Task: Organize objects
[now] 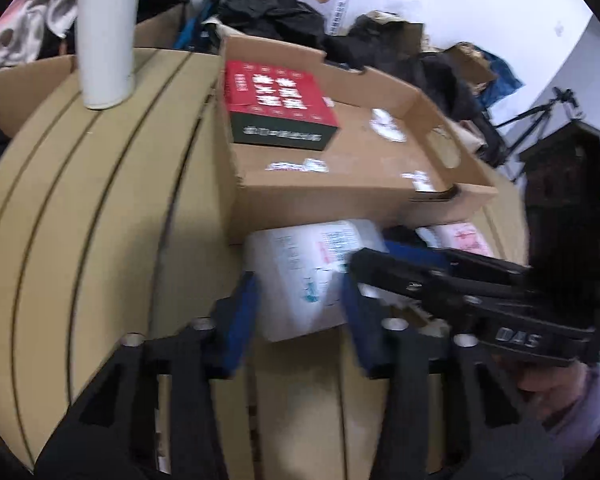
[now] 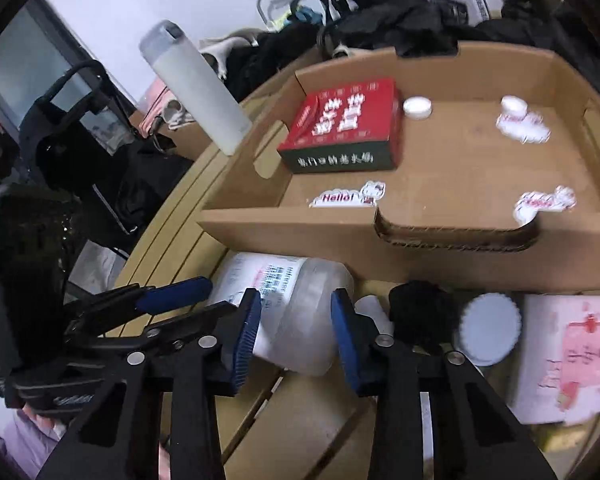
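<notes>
- three items already lie inside the cardboard tray (image 2: 420, 256), the landmark for this entry: a red box (image 2: 344, 124) in its far left corner, a small white cap (image 2: 417, 108) just right of the box, and a small white jar (image 2: 518, 120) toward the far right. hello stickers (image 2: 348, 197) sit on the tray floor near the front wall.
- outside the tray, against its front wall: a translucent plastic jug (image 2: 292, 312) on its side with a printed label; right of it a dark crumpled object (image 2: 420, 316), a white scalloped lid (image 2: 490, 330), and a pink-and-white packet (image 2: 572, 356). a small white piece behind the dark object is too hidden to name.
- left of the tray, on the slatted table (image 2: 300, 420): a tall white bottle (image 2: 196, 84), upright, apart from the tray wall.
- right gripper (image 2: 296, 332): jaws spread, one blue pad on each side of the jug; whether the pads touch it cannot be told. nothing is lifted.
- left gripper (image 1: 300, 320): jaws likewise apart, straddling the same jug (image 1: 312, 272) from the other side; contact cannot be told through blur.
- progress, as a judgement: early to middle. a few things are stowed; the jug, lid, dark object, packet and perhaps the bottle remain outside.
- step in hand, as a judgement: securing the jug for transfer into the tray.
- behind the tray: piled dark clothing (image 2: 380, 12), not part of the count.
</notes>
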Demonstrator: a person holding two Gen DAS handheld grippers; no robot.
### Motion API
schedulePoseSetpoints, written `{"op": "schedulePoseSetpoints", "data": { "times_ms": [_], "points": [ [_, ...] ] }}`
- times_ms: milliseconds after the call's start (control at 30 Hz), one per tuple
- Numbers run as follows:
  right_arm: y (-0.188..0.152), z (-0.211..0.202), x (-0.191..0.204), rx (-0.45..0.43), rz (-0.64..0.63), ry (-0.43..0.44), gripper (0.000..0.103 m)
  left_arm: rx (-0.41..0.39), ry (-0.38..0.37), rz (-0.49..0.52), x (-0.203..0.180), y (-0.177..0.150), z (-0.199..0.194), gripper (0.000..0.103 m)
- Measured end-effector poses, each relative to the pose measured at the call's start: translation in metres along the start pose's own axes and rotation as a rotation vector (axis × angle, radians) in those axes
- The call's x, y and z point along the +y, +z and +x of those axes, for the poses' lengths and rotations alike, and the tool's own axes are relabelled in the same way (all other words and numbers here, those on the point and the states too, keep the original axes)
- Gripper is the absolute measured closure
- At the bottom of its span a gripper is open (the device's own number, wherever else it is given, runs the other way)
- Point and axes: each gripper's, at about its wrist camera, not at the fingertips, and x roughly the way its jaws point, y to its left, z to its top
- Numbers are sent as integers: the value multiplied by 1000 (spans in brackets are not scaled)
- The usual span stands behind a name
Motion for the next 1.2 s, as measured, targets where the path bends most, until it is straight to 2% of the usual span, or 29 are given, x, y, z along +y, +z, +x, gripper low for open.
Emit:
{"op": "schedulePoseSetpoints", "data": {
  "times_ms": [67,133,200,300,433,567,700,867,1000,1100,1200],
  "points": [
    [0,-1,0,3,-3,1,67,-5,8,-7,-3,-1,-1,71],
    [1,-6,4,6,-15,-23,72,-5,27,-14,-7,-1,-6,80],
    [1,-21,13,-10,-49,-41,75,-18,24,-18,-14,1,-19,80],
    [-5,-60,26,-58,-81,-27,76,-67,2,-8,-39,-7,-60,80],
    [-35,-125,46,-114,-120,-26,76,-67,2,-13,-83,-40,-100,81],
    [-88,-192,63,-166,-160,-81,76,-69,-21,2,-129,-85,-125,80],
    [-108,-219,60,-181,-133,-89,76,-52,-27,22,-152,-94,-133,80],
    [-102,-232,56,-234,-123,-85,76,-97,-23,53,-161,-78,-139,81],
    [-80,-231,50,-245,-127,-56,76,-131,-19,57,-155,-46,-138,81],
    [-49,-223,49,-266,-146,-62,76,-158,-6,75,-149,-15,-132,81],
    [-2,-207,36,-277,-125,-42,76,-159,-29,59,-126,37,-107,81]
  ]
}}
